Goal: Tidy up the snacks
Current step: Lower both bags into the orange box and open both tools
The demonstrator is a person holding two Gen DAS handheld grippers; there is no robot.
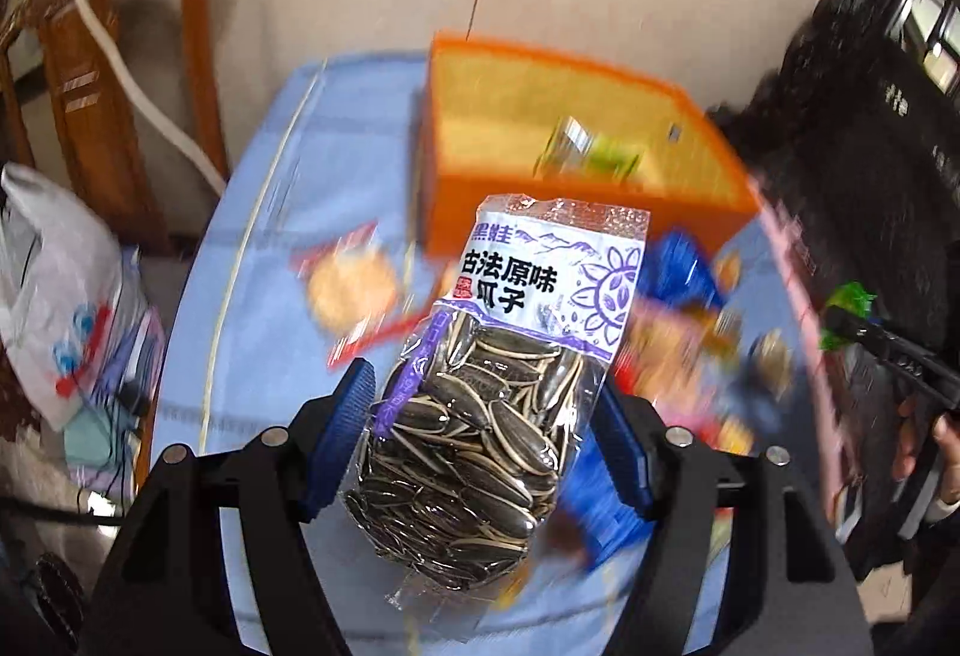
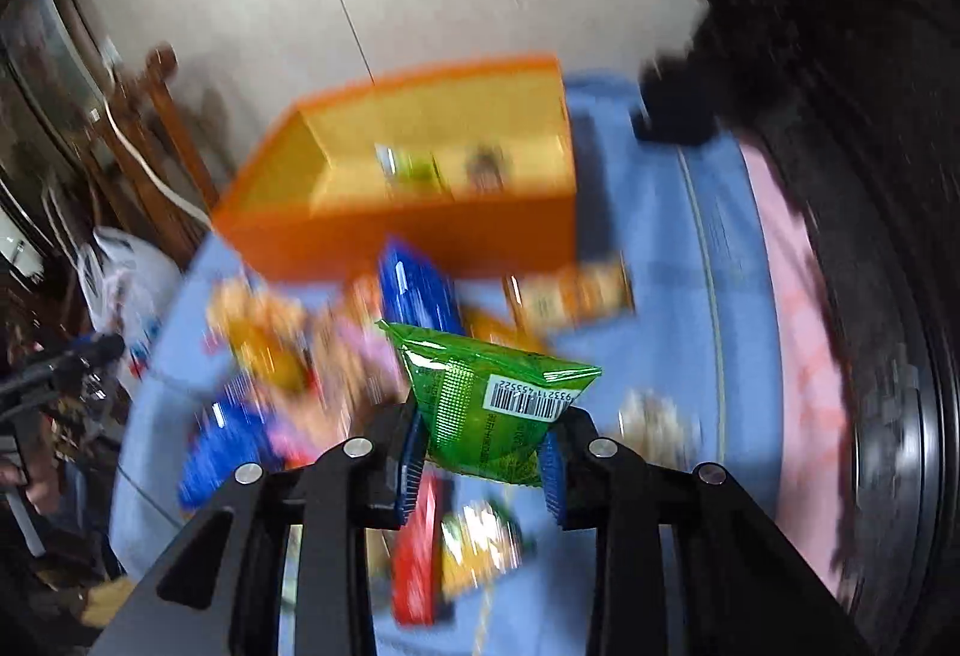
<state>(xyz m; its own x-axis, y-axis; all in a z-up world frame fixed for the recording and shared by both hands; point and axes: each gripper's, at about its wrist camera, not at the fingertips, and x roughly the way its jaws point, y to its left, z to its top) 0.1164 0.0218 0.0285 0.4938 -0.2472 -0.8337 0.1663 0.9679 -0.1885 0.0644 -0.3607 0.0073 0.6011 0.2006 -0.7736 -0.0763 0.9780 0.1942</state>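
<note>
My left gripper (image 1: 480, 446) is shut on a clear bag of sunflower seeds (image 1: 480, 416) with a white and purple label, held above the blue tablecloth (image 1: 258, 260). My right gripper (image 2: 483, 452) is shut on a small green snack packet (image 2: 486, 410) with a barcode; that packet (image 1: 849, 305) also shows at the right edge of the left wrist view. Beyond both stands an orange box (image 1: 576, 116) with a yellow inside (image 2: 420, 134), holding a few small packets. Blurred loose snacks (image 2: 288, 332) lie on the cloth in front of it.
A wooden chair (image 1: 102, 74) and a white plastic bag (image 1: 54, 290) are off the table's left side. A dark bulky object (image 2: 840, 86) fills the right. A red packet (image 2: 417, 560) and a blue packet (image 2: 417, 290) lie near the right gripper. A person's hand (image 1: 936, 452) holds the right tool.
</note>
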